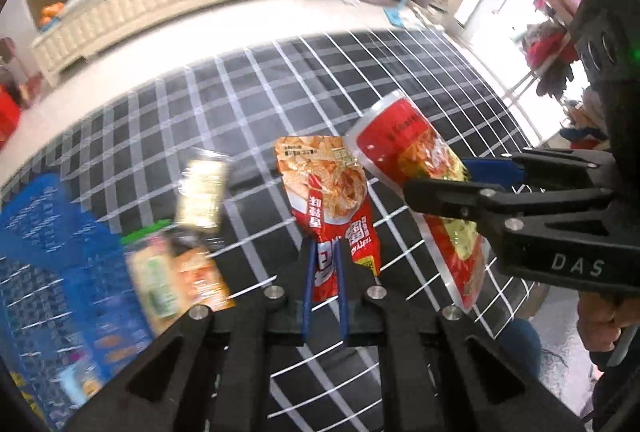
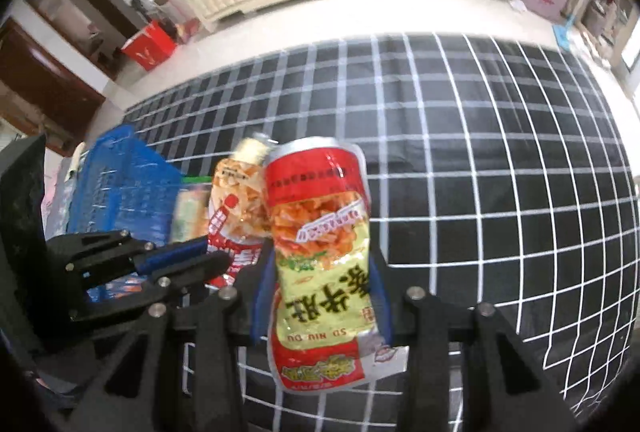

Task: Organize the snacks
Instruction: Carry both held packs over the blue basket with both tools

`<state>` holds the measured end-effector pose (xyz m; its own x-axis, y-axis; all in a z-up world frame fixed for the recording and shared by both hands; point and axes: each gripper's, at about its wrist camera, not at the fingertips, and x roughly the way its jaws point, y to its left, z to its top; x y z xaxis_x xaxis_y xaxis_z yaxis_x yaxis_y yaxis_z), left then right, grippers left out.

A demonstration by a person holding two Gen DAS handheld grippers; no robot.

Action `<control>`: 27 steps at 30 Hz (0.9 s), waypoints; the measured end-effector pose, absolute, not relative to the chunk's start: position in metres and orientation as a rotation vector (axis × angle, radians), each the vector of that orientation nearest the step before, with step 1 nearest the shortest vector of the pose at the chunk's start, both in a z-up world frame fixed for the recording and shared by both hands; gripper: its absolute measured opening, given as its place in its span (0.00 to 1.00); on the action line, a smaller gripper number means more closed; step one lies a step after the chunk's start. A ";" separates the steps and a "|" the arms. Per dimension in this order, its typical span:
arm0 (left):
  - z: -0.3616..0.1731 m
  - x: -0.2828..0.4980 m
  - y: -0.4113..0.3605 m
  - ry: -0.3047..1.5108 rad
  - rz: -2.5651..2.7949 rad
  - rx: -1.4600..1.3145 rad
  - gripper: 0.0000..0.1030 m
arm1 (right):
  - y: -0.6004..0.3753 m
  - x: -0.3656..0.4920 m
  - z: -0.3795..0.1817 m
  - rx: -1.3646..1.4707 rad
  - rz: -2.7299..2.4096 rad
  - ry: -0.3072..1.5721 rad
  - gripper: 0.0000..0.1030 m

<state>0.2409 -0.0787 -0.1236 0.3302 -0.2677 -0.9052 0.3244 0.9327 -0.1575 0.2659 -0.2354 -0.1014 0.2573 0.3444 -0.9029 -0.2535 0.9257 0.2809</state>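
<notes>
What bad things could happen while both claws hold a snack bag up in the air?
1. The left gripper pinches only the bottom edge of the orange-red snack bag, so the bag might slip out or swing.
2. The red-and-yellow snack bag in the right gripper hangs right beside the other bag, so the two may bump or snag.
3. The blue basket already holds packets, so a dropped bag could land on the rim or spill out.

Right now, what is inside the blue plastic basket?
The blue plastic basket holds blurred snack packets: a green-topped packet and an orange one. Anything beneath them is covered.
</notes>
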 end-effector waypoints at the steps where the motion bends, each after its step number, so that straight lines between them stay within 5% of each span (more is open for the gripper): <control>1: -0.113 0.238 -0.068 1.161 -0.373 0.046 0.08 | -0.225 0.262 -0.092 0.077 0.419 1.236 0.45; 10: -0.053 0.185 0.036 1.069 -0.231 -0.001 0.08 | -0.125 0.229 -0.038 -0.007 0.558 1.150 0.45; 27: -0.084 0.153 0.172 1.137 -0.050 -0.094 0.09 | 0.025 0.215 -0.060 -0.172 0.715 1.177 0.45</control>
<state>0.1532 0.1723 -0.0838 0.4199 -0.0877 -0.9033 -0.0077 0.9949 -0.1001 0.2148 0.0252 -0.0598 0.1946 0.4207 -0.8861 -0.5928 0.7701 0.2354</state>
